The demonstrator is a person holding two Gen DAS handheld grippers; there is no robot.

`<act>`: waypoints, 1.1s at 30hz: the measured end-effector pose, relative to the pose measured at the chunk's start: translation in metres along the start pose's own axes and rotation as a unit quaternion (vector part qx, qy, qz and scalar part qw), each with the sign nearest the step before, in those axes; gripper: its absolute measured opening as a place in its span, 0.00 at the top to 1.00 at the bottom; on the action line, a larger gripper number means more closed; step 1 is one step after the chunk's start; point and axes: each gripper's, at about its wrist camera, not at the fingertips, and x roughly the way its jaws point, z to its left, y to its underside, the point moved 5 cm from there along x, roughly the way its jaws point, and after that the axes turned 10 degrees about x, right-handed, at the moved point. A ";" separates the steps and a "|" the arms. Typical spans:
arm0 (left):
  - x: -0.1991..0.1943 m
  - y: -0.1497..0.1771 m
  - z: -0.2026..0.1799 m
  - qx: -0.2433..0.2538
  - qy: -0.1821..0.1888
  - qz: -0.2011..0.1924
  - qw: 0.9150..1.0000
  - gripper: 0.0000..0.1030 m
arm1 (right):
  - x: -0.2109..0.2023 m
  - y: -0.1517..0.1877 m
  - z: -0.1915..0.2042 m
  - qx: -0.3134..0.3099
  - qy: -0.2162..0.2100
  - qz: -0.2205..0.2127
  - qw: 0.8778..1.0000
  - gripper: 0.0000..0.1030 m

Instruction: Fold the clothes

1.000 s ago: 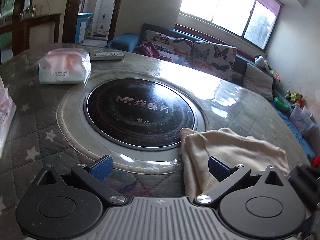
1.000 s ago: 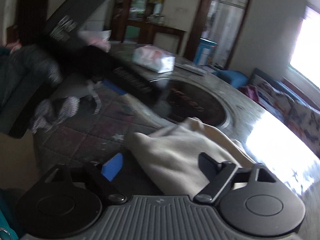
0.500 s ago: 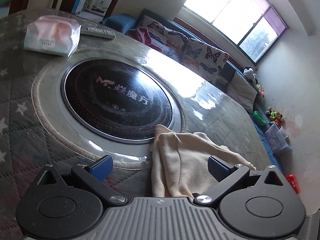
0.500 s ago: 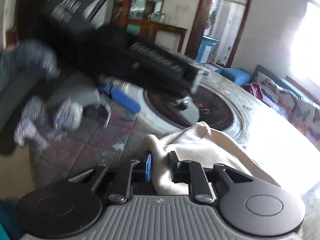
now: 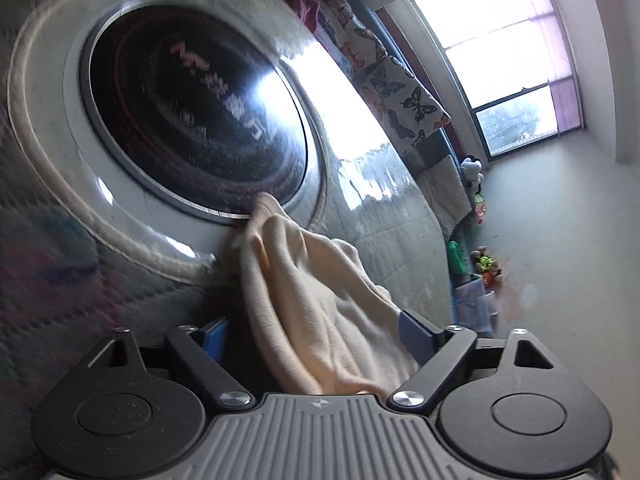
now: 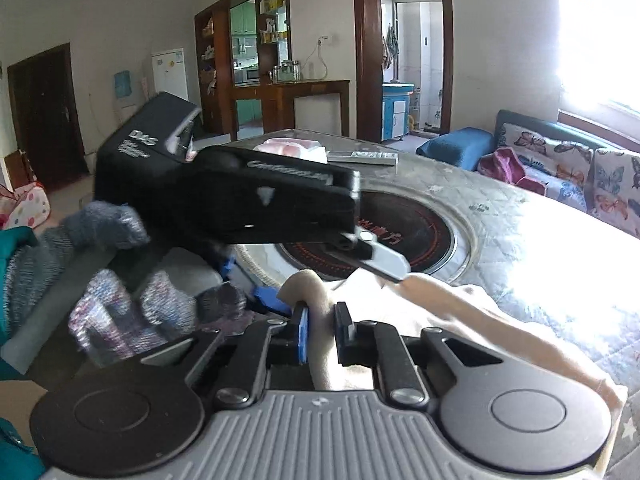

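Observation:
A cream cloth (image 5: pixel 320 300) lies bunched near the table's front edge, one corner reaching the dark round plate. My left gripper (image 5: pixel 316 338) is open, tilted, and the cloth runs between its blue pads, which stand clear of it on both sides. In the right wrist view the left gripper (image 6: pixel 326 278) reaches in from the left over the cloth (image 6: pixel 460 320), held by a gloved hand (image 6: pixel 112 264). My right gripper (image 6: pixel 323 334) is shut on a raised fold of the cloth at its near-left edge.
The round table (image 5: pixel 384 216) has a grey quilted cover and a black glass plate (image 5: pixel 192 108) in its middle. A tissue pack (image 6: pixel 292 146) and a remote (image 6: pixel 362 157) lie at the far side. A sofa with butterfly cushions (image 6: pixel 560 160) stands beyond.
My right gripper went from open to shut on the cloth's fold. The left gripper swung right, tilted and came down over the cloth, its pads now a little closer together.

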 end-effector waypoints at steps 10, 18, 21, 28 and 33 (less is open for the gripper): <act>0.012 0.000 0.009 -0.011 0.012 0.009 1.000 0.64 | -0.009 0.014 -0.006 0.021 -0.011 0.002 1.000 0.80; 0.011 0.003 0.006 0.031 -0.004 0.004 1.000 0.75 | -0.043 0.030 -0.056 0.090 0.065 -0.025 0.994 0.63; 0.011 0.005 0.003 0.044 -0.007 0.003 0.999 0.75 | -0.056 0.035 -0.095 0.132 0.122 -0.039 0.983 0.57; 0.012 0.007 -0.001 0.065 -0.009 0.006 0.998 0.74 | -0.074 0.052 -0.177 0.232 0.198 -0.070 0.950 0.56; 0.011 0.008 -0.004 0.079 -0.011 0.009 0.997 0.74 | -0.071 0.065 -0.213 0.292 0.186 -0.066 0.936 0.56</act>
